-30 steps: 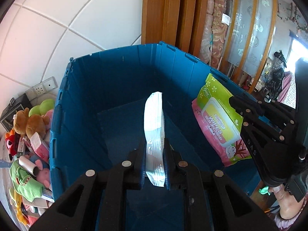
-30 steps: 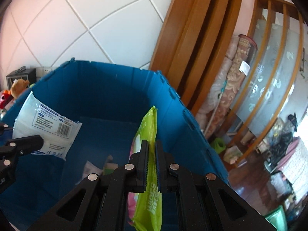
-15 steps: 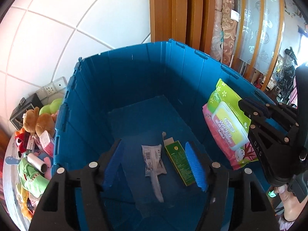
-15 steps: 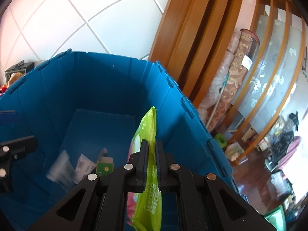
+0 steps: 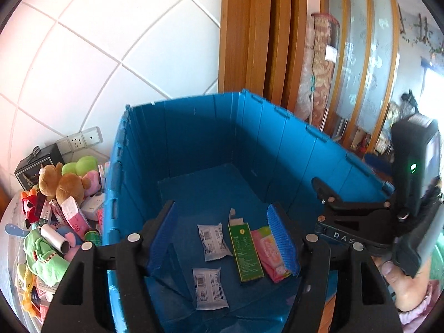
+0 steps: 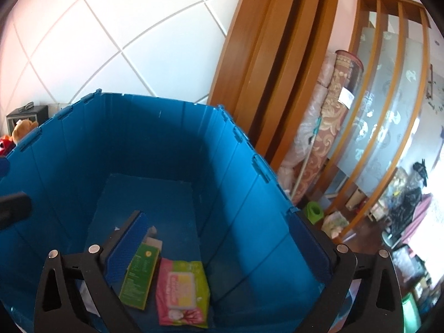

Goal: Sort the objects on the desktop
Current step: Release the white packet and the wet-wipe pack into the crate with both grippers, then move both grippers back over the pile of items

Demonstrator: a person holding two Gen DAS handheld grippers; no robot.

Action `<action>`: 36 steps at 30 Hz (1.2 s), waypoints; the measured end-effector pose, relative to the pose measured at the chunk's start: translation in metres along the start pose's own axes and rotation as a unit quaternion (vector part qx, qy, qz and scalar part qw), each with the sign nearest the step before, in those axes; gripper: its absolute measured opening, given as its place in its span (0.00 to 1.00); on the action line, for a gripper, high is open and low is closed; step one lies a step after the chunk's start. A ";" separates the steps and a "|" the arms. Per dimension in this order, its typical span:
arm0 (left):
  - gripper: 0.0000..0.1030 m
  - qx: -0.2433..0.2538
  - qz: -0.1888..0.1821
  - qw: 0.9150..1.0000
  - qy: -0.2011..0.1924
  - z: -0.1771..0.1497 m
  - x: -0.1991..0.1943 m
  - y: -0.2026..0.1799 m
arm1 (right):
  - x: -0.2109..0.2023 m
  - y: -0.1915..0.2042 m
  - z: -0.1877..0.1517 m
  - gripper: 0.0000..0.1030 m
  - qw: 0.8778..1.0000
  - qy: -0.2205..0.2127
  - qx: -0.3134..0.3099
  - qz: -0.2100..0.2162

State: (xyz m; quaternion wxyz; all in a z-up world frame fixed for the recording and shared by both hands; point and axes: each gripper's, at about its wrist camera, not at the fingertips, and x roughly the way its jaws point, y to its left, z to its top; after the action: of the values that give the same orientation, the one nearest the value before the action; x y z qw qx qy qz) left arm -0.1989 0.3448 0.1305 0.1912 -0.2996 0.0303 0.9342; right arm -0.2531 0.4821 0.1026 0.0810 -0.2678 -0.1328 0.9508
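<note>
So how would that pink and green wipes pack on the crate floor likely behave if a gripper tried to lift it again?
The wipes pack lies flat and slightly creased beside the green carton, so it probably sags rather than holding stiff. Its glossy film looks slippery, though ridged fingers should bite. Being flat, it is unlikely to roll, and would likely slide along the blue crate floor if pushed.

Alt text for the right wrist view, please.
The right tongs, opening with nothing between them, hang over a blue crate. On its floor lie a pink-and-green wipes pack and a green box, side by side.
</note>
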 end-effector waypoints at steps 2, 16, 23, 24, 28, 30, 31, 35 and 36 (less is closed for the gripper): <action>0.64 -0.009 0.000 1.000 -0.027 -0.003 -0.017 0.010 | -0.005 -0.001 0.000 1.00 1.000 -0.007 0.008 0.007; 0.78 -0.078 0.146 0.978 -0.124 -0.053 -0.097 0.114 | -0.094 0.053 0.009 1.00 0.975 -0.128 0.076 0.166; 0.78 -0.110 0.198 0.971 -0.080 -0.108 -0.114 0.189 | -0.122 0.114 0.011 1.00 0.949 -0.156 0.060 0.269; 0.78 -0.117 0.204 0.969 -0.071 -0.116 -0.116 0.198 | -0.125 0.124 0.013 1.00 0.946 -0.159 0.054 0.278; 0.78 -0.153 0.240 0.958 -0.035 -0.149 -0.125 0.238 | -0.136 0.163 0.014 1.00 0.936 -0.161 0.030 0.311; 0.78 -0.164 0.262 0.951 -0.012 -0.167 -0.128 0.258 | -0.141 0.181 0.013 1.00 0.931 -0.156 0.015 0.331; 0.78 -0.167 0.272 0.948 -0.001 -0.175 -0.129 0.266 | -0.144 0.194 0.012 1.00 0.927 -0.152 0.002 0.344; 0.78 -0.178 0.296 0.937 0.046 -0.210 -0.131 0.302 | -0.155 0.237 0.006 1.00 0.918 -0.142 -0.041 0.368; 0.78 -0.181 0.298 0.935 0.056 -0.218 -0.131 0.311 | -0.156 0.247 0.004 1.00 0.915 -0.136 -0.050 0.376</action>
State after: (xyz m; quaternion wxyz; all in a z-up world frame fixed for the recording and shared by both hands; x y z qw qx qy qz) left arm -0.0980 -0.0243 0.0086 -0.1559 -0.3585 -0.0410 0.9195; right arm -0.1439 0.2116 0.1088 -0.3144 -0.1694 -0.0796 0.9306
